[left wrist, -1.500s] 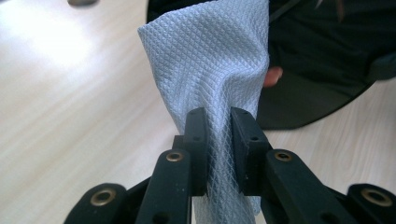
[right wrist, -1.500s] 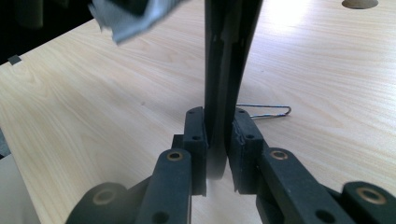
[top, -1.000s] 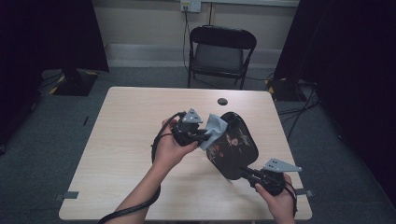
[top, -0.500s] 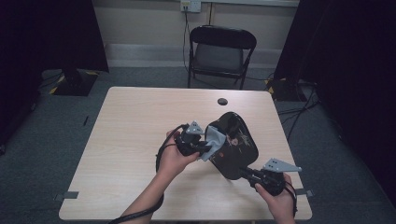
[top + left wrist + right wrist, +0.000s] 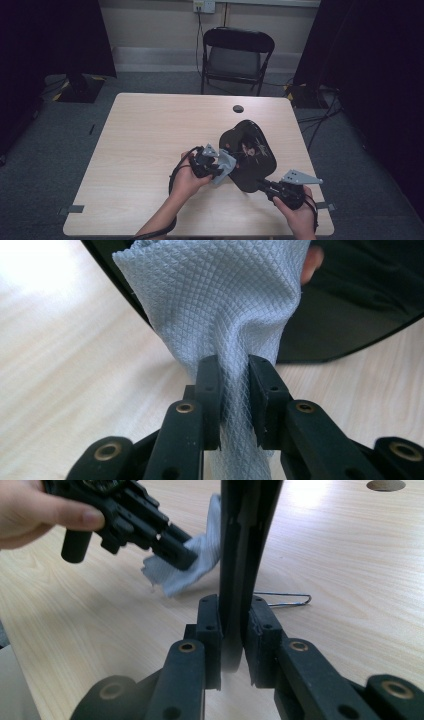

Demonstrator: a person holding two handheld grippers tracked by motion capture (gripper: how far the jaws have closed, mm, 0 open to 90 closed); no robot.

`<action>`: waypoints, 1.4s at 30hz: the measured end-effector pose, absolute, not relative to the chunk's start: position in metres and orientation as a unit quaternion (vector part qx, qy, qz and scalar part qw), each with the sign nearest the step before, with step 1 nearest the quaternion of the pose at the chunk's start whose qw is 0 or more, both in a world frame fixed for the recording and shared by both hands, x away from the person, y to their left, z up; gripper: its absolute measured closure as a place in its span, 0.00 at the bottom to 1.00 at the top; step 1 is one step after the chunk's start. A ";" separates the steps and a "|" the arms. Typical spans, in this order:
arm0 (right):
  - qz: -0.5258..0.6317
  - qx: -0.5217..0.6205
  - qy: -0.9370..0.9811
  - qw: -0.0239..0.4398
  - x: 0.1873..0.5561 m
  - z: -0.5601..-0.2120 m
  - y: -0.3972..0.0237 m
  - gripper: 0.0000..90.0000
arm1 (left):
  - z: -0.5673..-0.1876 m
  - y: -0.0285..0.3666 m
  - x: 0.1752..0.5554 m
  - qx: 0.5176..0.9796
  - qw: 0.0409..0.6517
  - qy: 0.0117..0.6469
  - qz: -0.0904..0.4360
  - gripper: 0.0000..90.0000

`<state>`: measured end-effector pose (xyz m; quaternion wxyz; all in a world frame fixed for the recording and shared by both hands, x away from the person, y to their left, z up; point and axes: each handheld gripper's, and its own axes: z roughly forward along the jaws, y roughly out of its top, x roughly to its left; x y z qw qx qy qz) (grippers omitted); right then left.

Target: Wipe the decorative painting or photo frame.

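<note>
Left gripper [image 5: 220,169] pinching grey cloth [image 5: 215,315], pressing it against black oval mirror [image 5: 248,152], right gripper [image 5: 232,630] clamping mirror's lower edge, propping it tilted over table [image 5: 145,145], wire stand [image 5: 285,599] lying behind.

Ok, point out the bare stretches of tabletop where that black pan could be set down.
The table's whole left half is bare wood, from the far edge to the near one. The far strip is free too, apart from the cable hole. The near right is crowded: the black pan, the grey cloth, the left tool and the right tool.
</note>
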<state>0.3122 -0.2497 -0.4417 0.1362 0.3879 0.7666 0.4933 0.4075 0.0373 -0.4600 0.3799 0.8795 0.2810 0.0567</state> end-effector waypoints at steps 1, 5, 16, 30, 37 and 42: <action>0.493 0.388 0.767 0.136 0.312 -0.442 -0.250 0.88 | -0.463 0.037 0.407 0.881 0.375 0.281 0.058 0.85; 0.494 0.388 0.766 0.136 0.312 -0.442 -0.250 0.88 | -0.473 0.035 0.405 0.891 0.355 0.277 0.058 0.85; 0.494 0.389 0.765 0.135 0.312 -0.442 -0.250 0.88 | -0.442 0.051 0.405 0.878 0.381 0.283 0.066 0.85; 0.494 0.389 0.766 0.136 0.313 -0.442 -0.249 0.88 | -0.354 0.058 0.412 0.859 0.425 0.266 0.106 0.85; 0.493 0.388 0.767 0.137 0.313 -0.442 -0.249 0.88 | -0.330 0.045 0.416 0.854 0.441 0.252 0.115 0.85; 0.493 0.387 0.767 0.137 0.313 -0.442 -0.249 0.88 | -0.338 0.037 0.418 0.855 0.440 0.251 0.111 0.85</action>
